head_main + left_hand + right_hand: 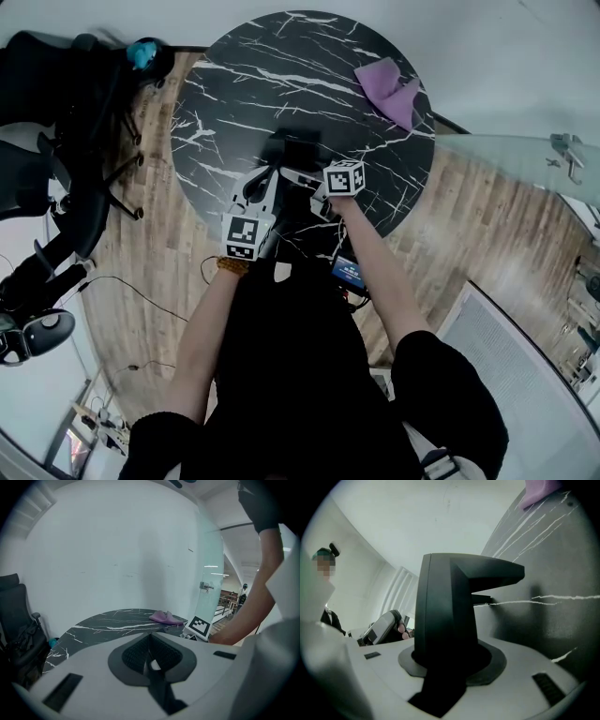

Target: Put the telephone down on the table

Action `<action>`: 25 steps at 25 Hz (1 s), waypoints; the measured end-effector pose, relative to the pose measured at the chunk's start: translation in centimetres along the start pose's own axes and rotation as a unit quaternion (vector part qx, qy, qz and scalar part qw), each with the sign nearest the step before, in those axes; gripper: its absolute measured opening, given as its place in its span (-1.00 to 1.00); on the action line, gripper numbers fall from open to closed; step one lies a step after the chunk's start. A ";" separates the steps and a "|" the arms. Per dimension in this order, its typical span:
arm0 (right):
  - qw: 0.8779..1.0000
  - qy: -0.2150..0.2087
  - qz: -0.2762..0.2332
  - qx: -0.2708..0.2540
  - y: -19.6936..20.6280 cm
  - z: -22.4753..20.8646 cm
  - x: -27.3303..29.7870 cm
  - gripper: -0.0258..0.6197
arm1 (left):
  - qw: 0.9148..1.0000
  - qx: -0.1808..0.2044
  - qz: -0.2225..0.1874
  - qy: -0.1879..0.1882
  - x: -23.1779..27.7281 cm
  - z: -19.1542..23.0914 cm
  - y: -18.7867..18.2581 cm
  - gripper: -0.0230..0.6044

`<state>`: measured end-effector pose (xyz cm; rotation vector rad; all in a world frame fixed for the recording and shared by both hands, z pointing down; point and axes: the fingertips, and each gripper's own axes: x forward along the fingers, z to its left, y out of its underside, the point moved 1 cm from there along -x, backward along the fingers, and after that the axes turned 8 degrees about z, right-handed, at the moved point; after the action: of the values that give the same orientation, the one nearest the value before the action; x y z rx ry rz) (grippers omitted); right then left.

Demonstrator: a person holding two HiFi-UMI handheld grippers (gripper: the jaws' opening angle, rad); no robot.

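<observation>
Right gripper view: telephone (454,597), base hidden between right tool (451,660) jaws.

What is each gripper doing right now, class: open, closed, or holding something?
Left gripper: fingers closed, nothing held.
Right gripper: fingers closed on the black telephone.

Looks steeply down from the head onto the tabletop (281,94), shared with purple cloth (389,89) by both low, close gripper views.

No lettering is legible anywhere. The left gripper's cube (242,236) and right gripper's cube (344,177) carry only black-and-white square markers. A blue tag (349,272) possibly bears print, too small to read.
</observation>
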<state>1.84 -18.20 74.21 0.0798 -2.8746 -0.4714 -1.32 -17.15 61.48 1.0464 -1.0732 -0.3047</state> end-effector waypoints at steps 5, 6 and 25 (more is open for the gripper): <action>1.000 -0.006 0.003 0.006 0.2 0.1 0.0 -0.40 | 1.000 -0.002 -0.001 0.000 -0.1 -0.1 -0.3 -0.84; 1.000 -0.005 0.003 0.005 0.2 0.1 0.0 -0.40 | 1.000 -0.003 -0.002 0.000 -0.2 -0.1 -0.5 -0.84; 0.999 0.030 -0.032 0.018 -0.5 -0.6 -1.5 -0.29 | 1.000 -0.002 -0.018 0.011 -0.6 -1.3 -1.0 -0.84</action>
<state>3.45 -18.70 74.26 0.1898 -2.8287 -0.4215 -0.22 -16.53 60.25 1.0647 -1.0339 -0.3234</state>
